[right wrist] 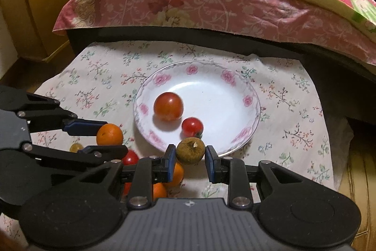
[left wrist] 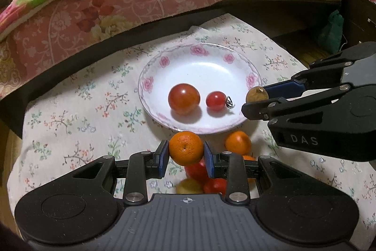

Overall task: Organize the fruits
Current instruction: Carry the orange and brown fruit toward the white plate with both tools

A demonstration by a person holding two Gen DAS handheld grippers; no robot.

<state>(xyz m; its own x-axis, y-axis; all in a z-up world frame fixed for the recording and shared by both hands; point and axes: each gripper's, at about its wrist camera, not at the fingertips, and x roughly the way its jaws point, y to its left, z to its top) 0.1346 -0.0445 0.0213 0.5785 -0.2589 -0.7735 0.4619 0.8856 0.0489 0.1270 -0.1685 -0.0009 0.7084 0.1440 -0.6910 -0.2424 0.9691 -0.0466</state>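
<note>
Near the cloth's front edge, left gripper [left wrist: 186,152] pinches an orange [left wrist: 186,148], right gripper [right wrist: 190,154] pinches a brownish fruit [right wrist: 190,150]; transfer underway, next lowering both into the plate [right wrist: 252,124].

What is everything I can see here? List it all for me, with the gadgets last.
plate: one, white with pink flowers, on the cloth
tomatoes: two, red, in the plate, larger one left of the smaller
held orange: one, orange, between the left gripper's pads
brown fruit: one, brownish-green, between the right gripper's pads
loose fruit: a small pile, orange, red and yellowish, on the cloth near the plate; partly hidden, so no sure count
cloth: one, pale floral, under everything
bedding: pink floral, behind
left gripper: black with blue pads, shut on the orange
right gripper: same, shut on the brown fruit
</note>
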